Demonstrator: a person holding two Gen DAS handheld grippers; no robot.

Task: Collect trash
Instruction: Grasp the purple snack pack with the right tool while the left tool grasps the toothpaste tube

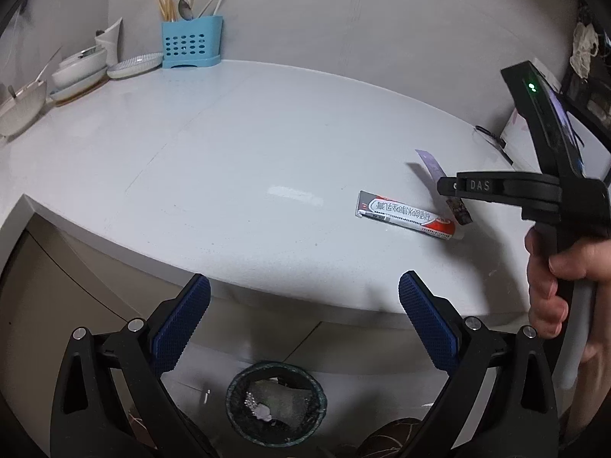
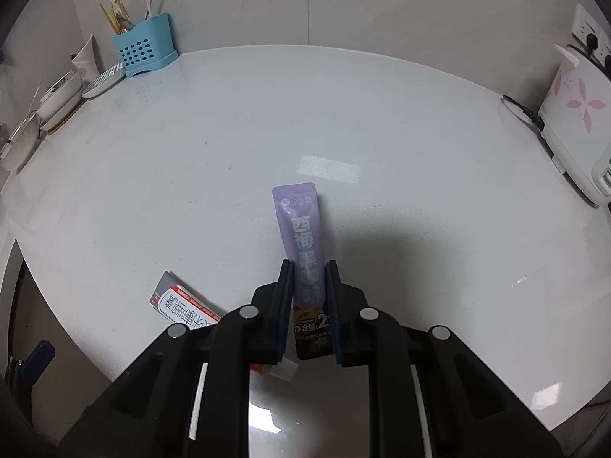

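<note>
My right gripper (image 2: 308,267) is shut on a purple coffee sachet (image 2: 301,229), which sticks out forward between the pads above the white countertop (image 2: 229,133). The sachet also shows in the left wrist view (image 1: 431,162), held by the right gripper (image 1: 445,187). A red and white toothpaste tube (image 1: 408,218) lies flat on the counter; in the right wrist view the tube (image 2: 179,303) sits just left of the gripper. My left gripper (image 1: 304,290) is open and empty, off the counter's front edge above a round trash bin (image 1: 275,402) holding scraps.
A blue utensil holder (image 1: 191,46) and stacked bowls and plates (image 1: 82,66) stand at the counter's back left. A white appliance with pink flowers (image 2: 576,122) and its cable sit at the right edge. Wall sockets (image 2: 590,34) are on the right.
</note>
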